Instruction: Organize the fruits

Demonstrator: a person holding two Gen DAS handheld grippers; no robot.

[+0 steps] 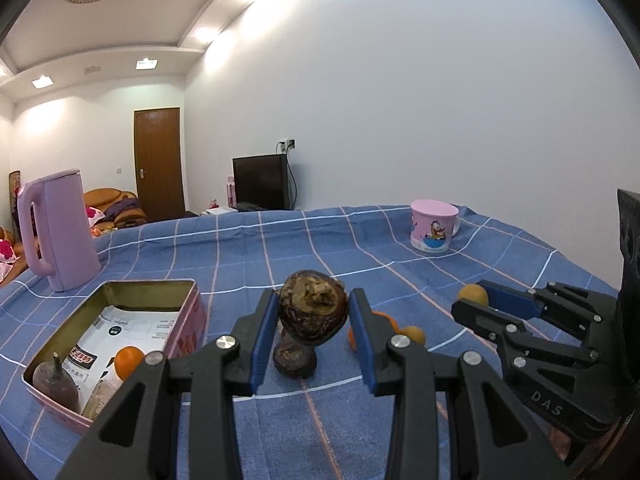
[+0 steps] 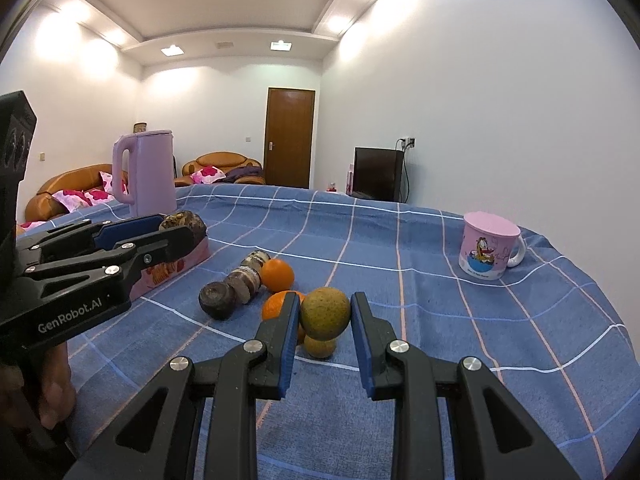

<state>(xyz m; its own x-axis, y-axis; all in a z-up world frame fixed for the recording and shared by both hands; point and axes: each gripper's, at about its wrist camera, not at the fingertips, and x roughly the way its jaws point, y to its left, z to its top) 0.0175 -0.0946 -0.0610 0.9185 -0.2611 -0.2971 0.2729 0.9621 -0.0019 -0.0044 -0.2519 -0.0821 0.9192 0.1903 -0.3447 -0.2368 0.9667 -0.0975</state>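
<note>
A dark brown, wrinkled fruit point(image 1: 313, 312) is held between the 2 blue pads of the left gripper point(image 1: 314, 320), lifted just right of the pink tin point(image 1: 188, 320); the fingers are closed onto its widest part. A greenish-yellow round fruit point(image 2: 325, 313) sits between the fingers of the right gripper point(image 2: 325, 322), raised further right of the tin. The left pad touches it, but a thin gap shows at the right pad, so a firm clamp cannot be confirmed.

Inside the tin, a dark fruit point(image 1: 56, 386) and an orange point(image 1: 129, 361) are seen on printed paper. Right of the tin on the blue checked cloth point(image 2: 440, 320) lie 2 more dark fruits point(image 2: 218, 300), 2 oranges point(image 2: 278, 275) and 1 small yellow-green fruit point(image 2: 319, 346).

The brown fruit looks light, with a stiff, shrivelled shell that may dent; gentle pressure across its middle is judged best. The round fruit appears firm and smooth, so slipping is likely unless it is gripped at its equator.
</note>
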